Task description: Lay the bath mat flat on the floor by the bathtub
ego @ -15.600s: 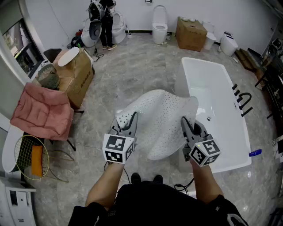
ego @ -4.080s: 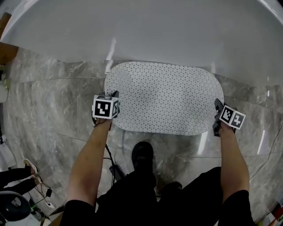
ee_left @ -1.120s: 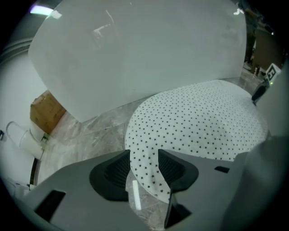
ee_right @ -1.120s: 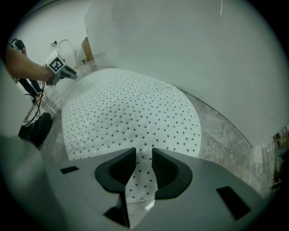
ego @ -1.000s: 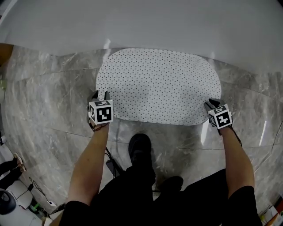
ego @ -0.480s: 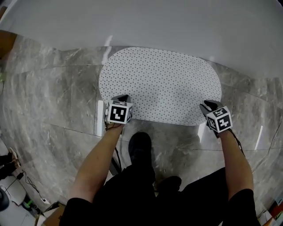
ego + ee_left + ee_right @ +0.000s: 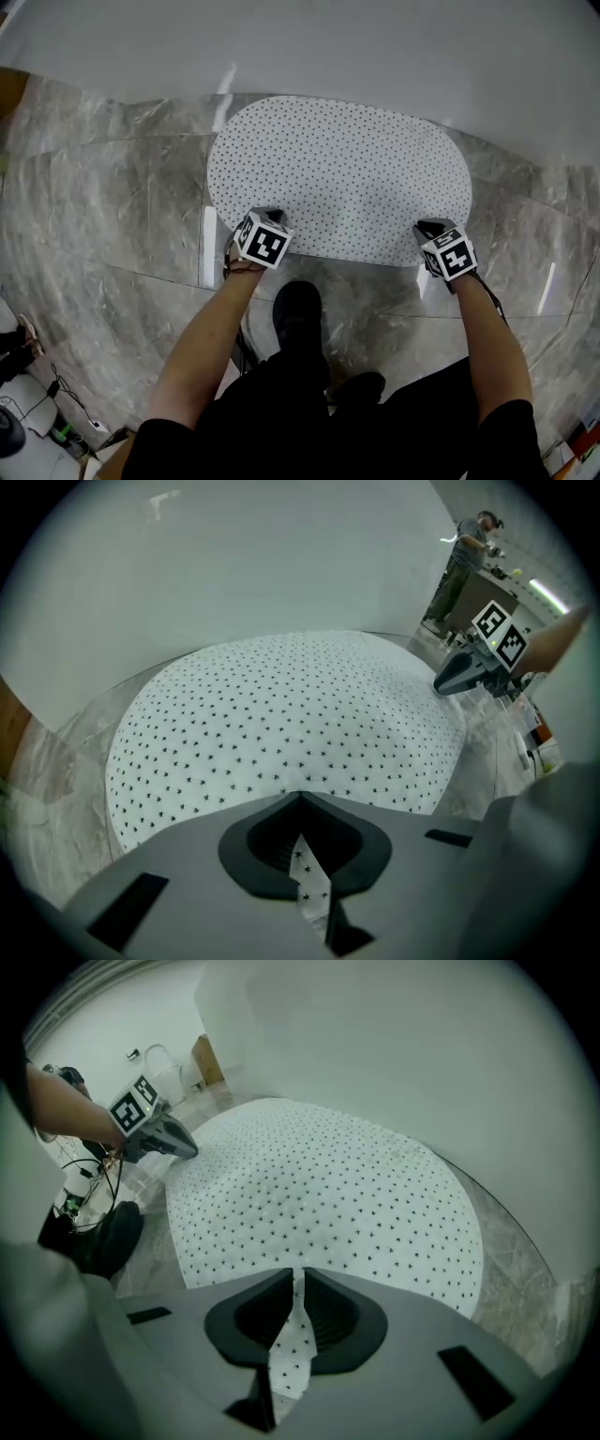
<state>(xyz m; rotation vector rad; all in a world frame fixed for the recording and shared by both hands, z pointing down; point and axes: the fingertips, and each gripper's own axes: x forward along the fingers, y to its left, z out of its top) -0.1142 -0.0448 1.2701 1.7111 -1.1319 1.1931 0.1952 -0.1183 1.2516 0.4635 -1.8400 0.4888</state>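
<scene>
1. The glossy grey veined marble floor (image 7: pixel 112 187) lay bare at 9 o'clock in the head view.
2. The left tool (image 7: pixel 266 217) had its jaws together, clamped on a thin strip of the near rim of the white oval bath mat (image 7: pixel 337 173), at the mat's 7 o'clock.
3. The bath mat, peppered with small dark marks, looked thin and pliable. It lay spread on the floor with no fold or ripple in view. Its long far edge ran just beside the smooth white curved bathtub (image 7: pixel 328 47) at 12 o'clock.
4. The right tool (image 7: pixel 429 229) had just been closing its jaws, and they pinched the mat's rim at its 5 o'clock.
5. By my reading the laying was nearly done, since the mat was flat and in place. What seemed left was a last tug to square it against the tub, then letting go of both corners.
</scene>
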